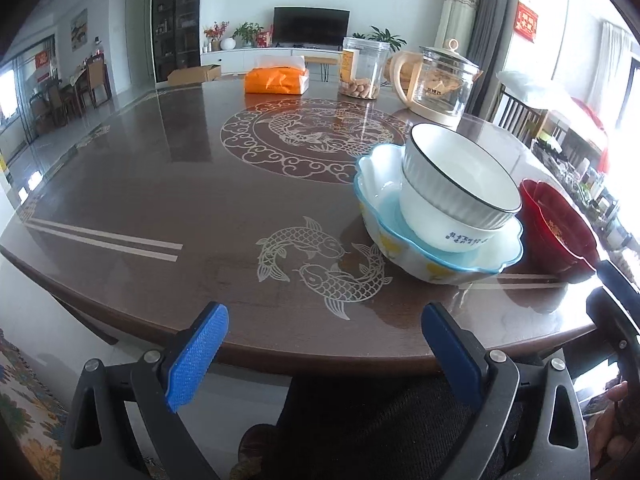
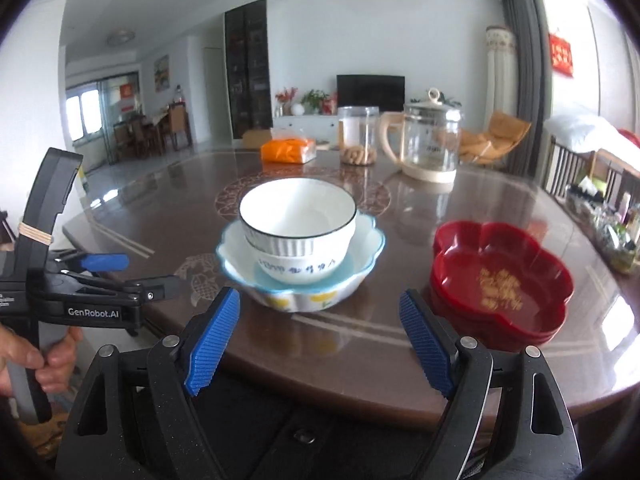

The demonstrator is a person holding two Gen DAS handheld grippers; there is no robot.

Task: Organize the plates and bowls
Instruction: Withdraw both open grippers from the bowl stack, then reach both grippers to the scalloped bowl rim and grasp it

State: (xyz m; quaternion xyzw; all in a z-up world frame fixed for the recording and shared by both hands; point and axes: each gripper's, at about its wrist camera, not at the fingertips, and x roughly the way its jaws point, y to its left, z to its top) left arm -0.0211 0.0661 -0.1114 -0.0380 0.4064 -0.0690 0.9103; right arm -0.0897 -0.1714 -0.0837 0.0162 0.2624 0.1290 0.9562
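Both claws spread wide and empty, left claw (image 1: 324,316) and right claw (image 2: 320,300) short of the bowl stack (image 2: 300,240) near the table (image 2: 360,332) edge, red dishes (image 2: 500,280) just right of the stack, kettle (image 2: 430,140), jar (image 2: 358,136) well behind it, path clear.

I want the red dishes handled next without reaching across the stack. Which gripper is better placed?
Right. The right gripper is open beside the red dishes; the left gripper faces bare table, left of the bowl stack.
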